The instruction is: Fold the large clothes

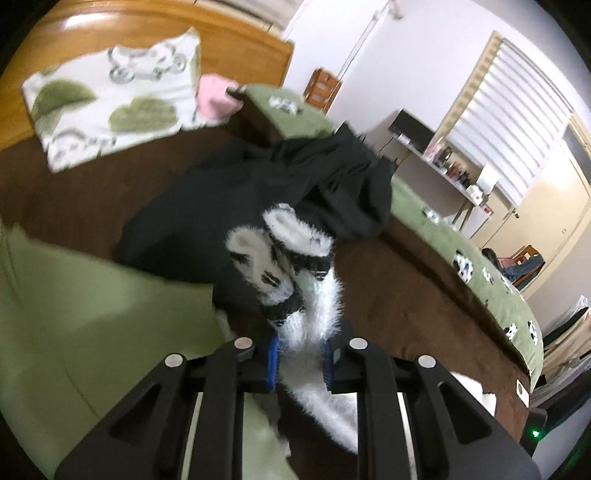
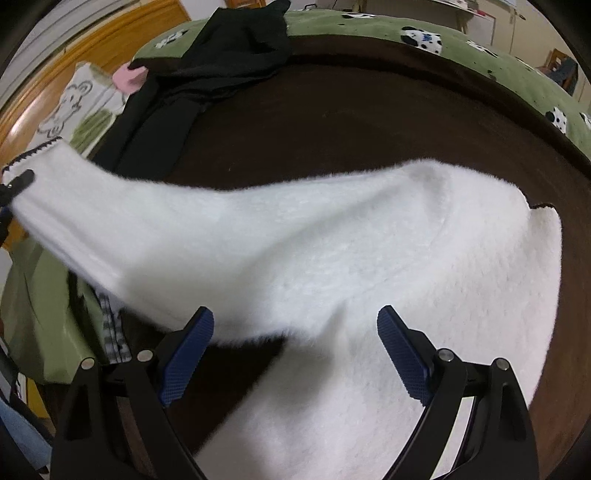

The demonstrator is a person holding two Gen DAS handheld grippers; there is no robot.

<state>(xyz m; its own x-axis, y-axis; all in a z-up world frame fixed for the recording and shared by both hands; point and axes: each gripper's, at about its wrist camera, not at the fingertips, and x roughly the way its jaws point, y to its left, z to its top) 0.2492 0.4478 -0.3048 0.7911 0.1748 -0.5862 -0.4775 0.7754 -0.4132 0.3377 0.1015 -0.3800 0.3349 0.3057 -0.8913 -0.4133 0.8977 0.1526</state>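
A white fluffy sweater (image 2: 369,258) with black trim lies spread on the brown bedspread (image 2: 351,122). In the left wrist view my left gripper (image 1: 301,363) is shut on one sleeve, and the fuzzy cuff (image 1: 280,258) with black markings sticks out beyond the blue pads (image 1: 272,363). The right wrist view shows that sleeve (image 2: 110,221) lifted and stretched to the left, where the left gripper (image 2: 16,184) pinches its end. My right gripper (image 2: 295,317) stands open just above the sweater's body near the armpit, with nothing pressed between its fingers.
A black garment (image 1: 258,184) lies crumpled toward the head of the bed. Behind it sit a bear-print pillow (image 1: 110,99) and a pink item (image 1: 214,96) by the wooden headboard (image 1: 147,29). A green blanket (image 1: 480,266) edges the bed; a cluttered desk (image 1: 443,158) stands beyond.
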